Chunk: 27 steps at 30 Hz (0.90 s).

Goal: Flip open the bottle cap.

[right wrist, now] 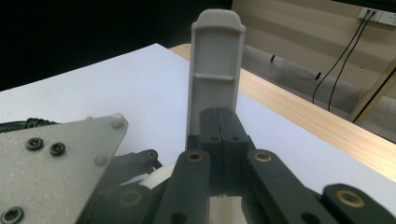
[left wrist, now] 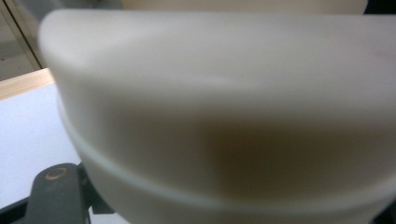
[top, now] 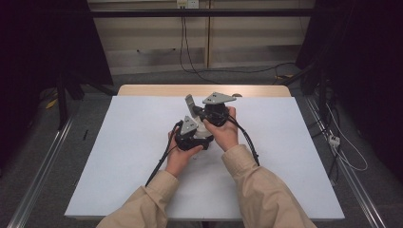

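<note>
At the table's middle the person's two hands bring both grippers together. My left gripper [top: 201, 132] is shut on a white container [top: 205, 129], which sits blurred and very close in the left gripper view [left wrist: 224, 116] and hides the jaw tips. My right gripper [right wrist: 219, 115] has its black jaws pressed together with nothing visible between the pads. A grey flat lid-like piece [right wrist: 217, 70] stands upright just beyond those tips; I cannot tell whether it is pinched. From above, the grey piece [top: 190, 102] rises left of my right gripper [top: 198, 112].
A white sheet [top: 133, 156] covers the table, and a wooden edge [top: 157, 90] shows along the far side. Black cables [top: 159, 164] trail from the grippers toward the person. Metal rails [top: 38, 171] and floor cables flank the table.
</note>
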{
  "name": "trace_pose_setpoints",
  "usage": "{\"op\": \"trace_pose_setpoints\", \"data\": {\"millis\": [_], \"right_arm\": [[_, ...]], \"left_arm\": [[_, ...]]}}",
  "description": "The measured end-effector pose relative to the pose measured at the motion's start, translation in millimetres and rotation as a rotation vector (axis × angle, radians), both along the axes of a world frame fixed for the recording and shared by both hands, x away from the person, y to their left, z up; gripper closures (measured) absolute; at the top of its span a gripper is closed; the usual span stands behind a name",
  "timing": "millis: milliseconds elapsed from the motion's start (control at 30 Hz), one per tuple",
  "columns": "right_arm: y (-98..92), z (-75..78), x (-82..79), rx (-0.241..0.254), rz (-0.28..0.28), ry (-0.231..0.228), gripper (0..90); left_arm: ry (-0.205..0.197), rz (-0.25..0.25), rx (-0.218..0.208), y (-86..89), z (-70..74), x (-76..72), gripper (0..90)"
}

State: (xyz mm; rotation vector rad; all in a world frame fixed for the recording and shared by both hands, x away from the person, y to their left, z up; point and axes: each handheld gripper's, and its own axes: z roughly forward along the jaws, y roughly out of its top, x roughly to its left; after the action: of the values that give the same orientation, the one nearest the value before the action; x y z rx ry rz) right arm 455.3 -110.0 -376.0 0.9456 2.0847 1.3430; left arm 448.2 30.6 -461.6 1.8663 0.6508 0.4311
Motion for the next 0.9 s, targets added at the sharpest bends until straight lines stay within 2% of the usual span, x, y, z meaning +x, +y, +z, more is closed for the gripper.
{"op": "trace_pose_setpoints", "data": {"millis": [100,300,433,633,733,900], "right_arm": [[1.3,0.0,1.1,-0.005,0.001,-0.001,90.0],[2.1,-2.3,3.6,0.013,-0.001,0.005,90.0],[4.9,-2.2,5.3,0.001,0.004,0.001,90.0],[7.2,-5.8,8.4,0.017,0.01,0.018,90.0],[8.9,-6.6,9.0,-0.006,0.014,0.015,90.0],[9.8,-6.6,8.8,-0.008,0.014,0.016,90.0]], "left_arm": [[0.001,0.001,-0.002,0.0,-0.1,0.1,18.9],[0.002,0.002,-0.002,-0.2,-0.1,0.1,18.9],[0.0,0.002,0.001,-0.1,0.0,0.1,18.9],[-0.002,0.001,0.002,-0.2,0.0,0.0,18.9],[0.0,0.002,0.002,-0.1,0.0,0.0,18.9],[0.0,0.002,0.002,-0.2,0.0,0.0,18.9]]}}
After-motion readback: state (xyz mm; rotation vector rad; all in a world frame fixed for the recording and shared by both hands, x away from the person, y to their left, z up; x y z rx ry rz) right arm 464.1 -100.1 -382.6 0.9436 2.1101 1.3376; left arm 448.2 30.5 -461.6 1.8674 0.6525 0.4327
